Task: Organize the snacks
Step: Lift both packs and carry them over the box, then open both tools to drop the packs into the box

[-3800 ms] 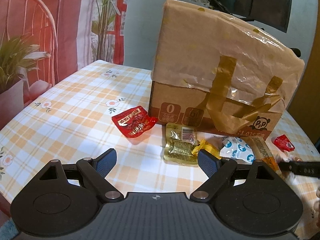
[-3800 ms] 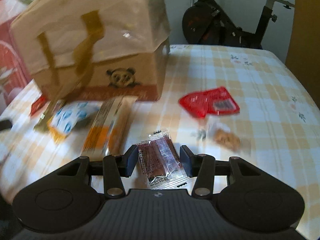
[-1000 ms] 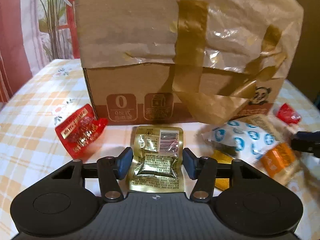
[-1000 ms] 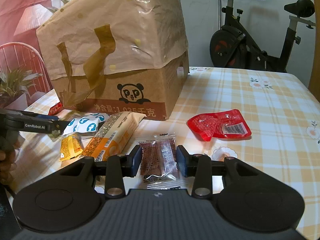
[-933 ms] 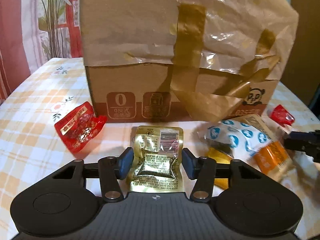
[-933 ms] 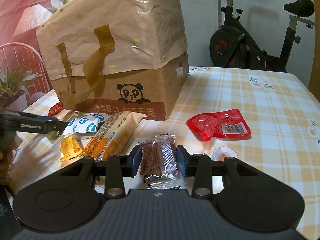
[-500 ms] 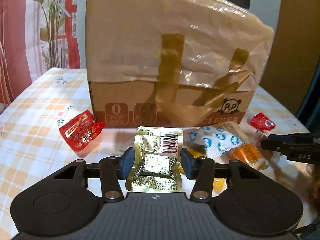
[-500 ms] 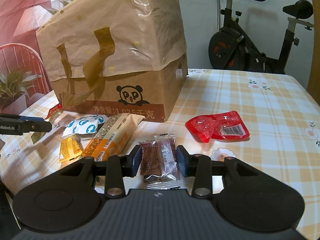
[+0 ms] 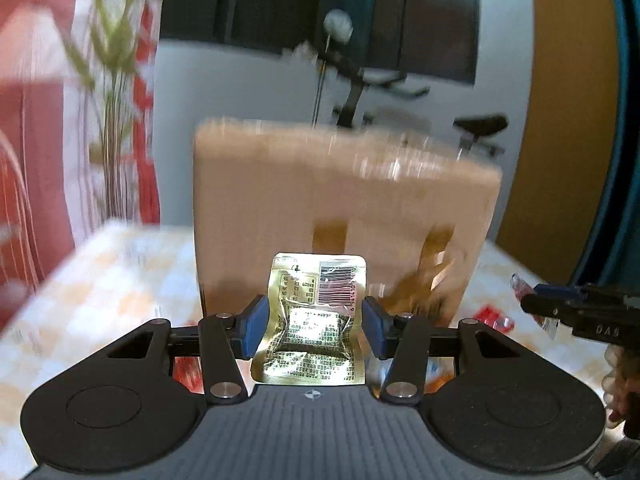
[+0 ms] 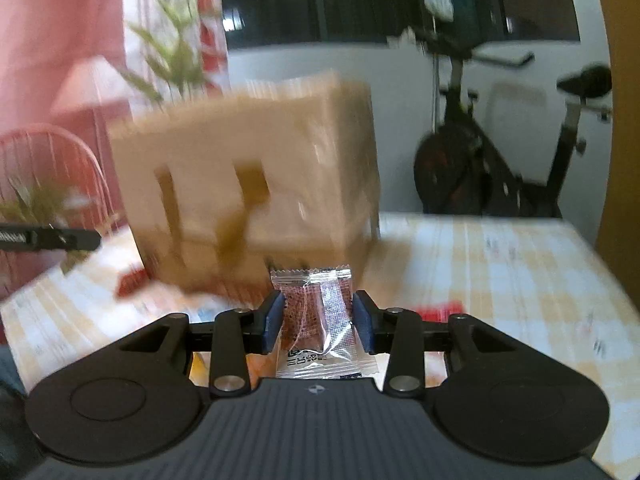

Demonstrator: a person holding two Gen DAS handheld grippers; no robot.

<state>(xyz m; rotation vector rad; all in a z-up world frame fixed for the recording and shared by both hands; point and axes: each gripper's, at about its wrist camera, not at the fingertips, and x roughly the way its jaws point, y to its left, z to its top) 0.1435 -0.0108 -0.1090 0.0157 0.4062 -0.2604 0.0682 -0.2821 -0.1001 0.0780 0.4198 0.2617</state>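
While left tongs [image 9: 312, 326] grip gold packet [image 9: 316, 320], right tongs [image 10: 319, 322] grip clear packet [image 10: 320, 320].

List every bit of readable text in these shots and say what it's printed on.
"DAS" on the right gripper, seen from the left wrist camera.
Gold packet in the left gripper: barcode digits and print, too small to read.
Clear packet: black print, illegible.
Box: blurred, nothing legible.
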